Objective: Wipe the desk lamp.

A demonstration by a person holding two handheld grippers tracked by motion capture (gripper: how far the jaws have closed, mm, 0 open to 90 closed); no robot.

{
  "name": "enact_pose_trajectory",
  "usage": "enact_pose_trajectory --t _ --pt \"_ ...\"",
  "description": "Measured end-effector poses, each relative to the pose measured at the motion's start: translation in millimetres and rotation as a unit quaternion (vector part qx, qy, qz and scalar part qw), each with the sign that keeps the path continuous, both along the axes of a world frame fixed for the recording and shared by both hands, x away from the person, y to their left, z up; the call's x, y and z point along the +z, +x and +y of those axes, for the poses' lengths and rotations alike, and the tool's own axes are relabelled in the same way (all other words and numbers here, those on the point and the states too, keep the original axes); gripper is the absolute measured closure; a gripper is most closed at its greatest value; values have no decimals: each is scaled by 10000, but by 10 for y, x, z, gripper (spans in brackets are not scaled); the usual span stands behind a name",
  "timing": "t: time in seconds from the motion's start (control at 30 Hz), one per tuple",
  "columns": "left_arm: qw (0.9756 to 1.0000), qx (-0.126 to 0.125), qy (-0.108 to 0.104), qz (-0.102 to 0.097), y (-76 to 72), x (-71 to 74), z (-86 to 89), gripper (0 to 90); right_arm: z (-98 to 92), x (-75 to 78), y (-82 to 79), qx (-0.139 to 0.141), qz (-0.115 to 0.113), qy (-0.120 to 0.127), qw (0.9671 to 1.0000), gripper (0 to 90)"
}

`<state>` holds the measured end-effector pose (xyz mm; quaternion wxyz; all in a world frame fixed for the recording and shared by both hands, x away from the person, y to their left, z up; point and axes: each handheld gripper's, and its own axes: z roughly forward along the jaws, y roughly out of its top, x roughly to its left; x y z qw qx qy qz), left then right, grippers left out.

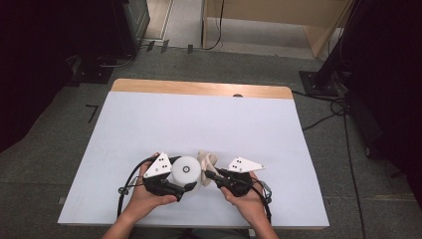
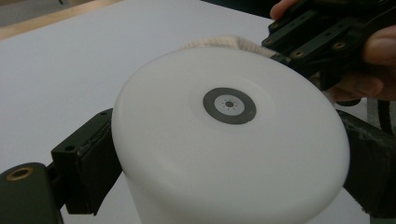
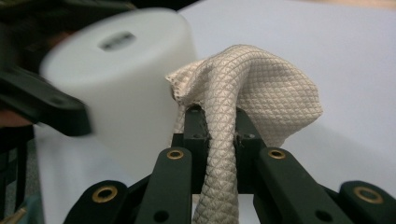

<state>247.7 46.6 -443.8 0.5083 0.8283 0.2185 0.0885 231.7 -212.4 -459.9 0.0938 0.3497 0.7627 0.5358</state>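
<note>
Your left gripper (image 1: 189,187) clamped the white tub (image 1: 186,172), a jaw on either side, over the near middle of the table (image 1: 149,119) (its flat end tipped toward you). Your right gripper (image 3: 219,123) pinched the cloth (image 3: 252,88), which touched the tub's side.

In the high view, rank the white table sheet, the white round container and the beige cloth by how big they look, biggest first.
1. White table sheet, by far the largest.
2. White round container, held in the left gripper.
3. Beige cloth, pinched by the right gripper; it looks a little smaller, but part of it is hidden behind the container, so this place is unsure.
</note>
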Motion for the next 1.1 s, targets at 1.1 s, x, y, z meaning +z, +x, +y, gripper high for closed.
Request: enact_pose_trajectory --t 1.1 --pt "10000 -50 4 -72 -1 -9 7 73 109 -81 4 -43 192 -342 9992 803"
